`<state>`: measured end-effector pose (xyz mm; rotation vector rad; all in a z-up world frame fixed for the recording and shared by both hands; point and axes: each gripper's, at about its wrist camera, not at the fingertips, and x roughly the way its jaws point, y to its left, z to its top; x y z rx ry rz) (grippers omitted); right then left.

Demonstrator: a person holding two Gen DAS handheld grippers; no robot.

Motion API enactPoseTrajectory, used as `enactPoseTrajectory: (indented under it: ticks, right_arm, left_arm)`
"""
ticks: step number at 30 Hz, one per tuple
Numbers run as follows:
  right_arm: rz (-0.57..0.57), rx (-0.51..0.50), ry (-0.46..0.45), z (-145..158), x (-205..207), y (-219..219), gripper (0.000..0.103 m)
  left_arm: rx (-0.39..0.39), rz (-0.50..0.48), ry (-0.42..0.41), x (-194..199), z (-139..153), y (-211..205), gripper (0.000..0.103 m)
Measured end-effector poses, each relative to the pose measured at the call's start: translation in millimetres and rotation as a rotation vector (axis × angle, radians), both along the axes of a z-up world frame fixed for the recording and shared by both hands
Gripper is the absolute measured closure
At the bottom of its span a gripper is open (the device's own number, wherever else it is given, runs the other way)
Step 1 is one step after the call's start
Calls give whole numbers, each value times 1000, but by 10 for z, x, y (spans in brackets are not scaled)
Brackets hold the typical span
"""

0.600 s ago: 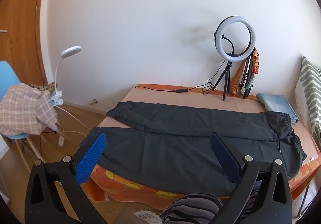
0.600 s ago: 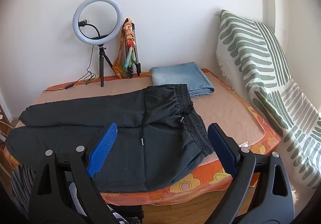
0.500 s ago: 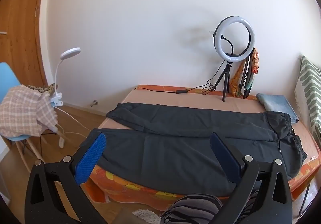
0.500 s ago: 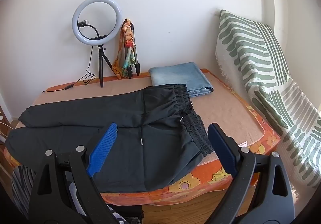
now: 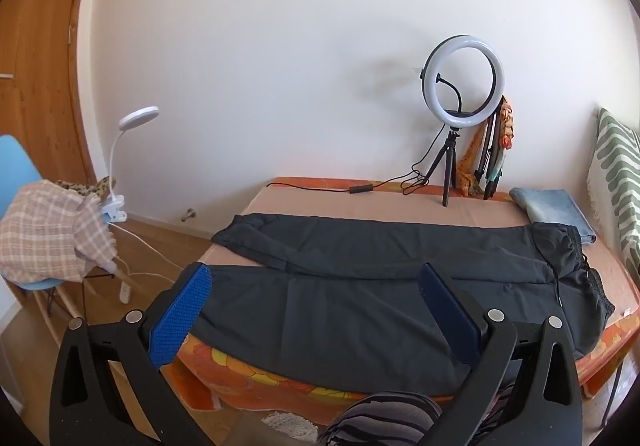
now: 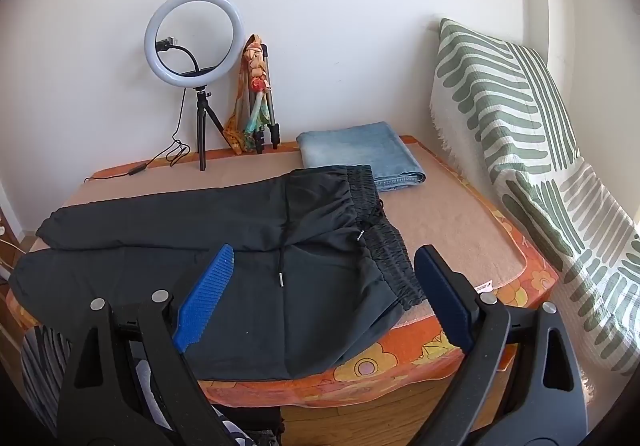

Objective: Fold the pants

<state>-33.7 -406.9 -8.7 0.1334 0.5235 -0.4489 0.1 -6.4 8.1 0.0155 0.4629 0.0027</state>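
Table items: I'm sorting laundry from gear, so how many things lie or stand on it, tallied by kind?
Garments: 2, the black pants and folded jeans.
Lighting gear: 1, the ring light.
Folded tripods: 1, the tripod with scarf.
Total: 4.

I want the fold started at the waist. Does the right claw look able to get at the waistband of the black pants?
Probably yes. The right claw hangs open just short of the waistband, which lies uncovered near the table's front edge.

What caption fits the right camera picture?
Open right gripper above black pants spread flat on the table.
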Motion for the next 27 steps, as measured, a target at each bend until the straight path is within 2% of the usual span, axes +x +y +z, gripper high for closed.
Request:
enactPoseTrajectory:
  ticks: [27]
  right_arm:
    - [8, -4, 5, -40, 21, 51, 9]
  left_arm:
    - [-1, -6, -3, 8, -1, -59, 0]
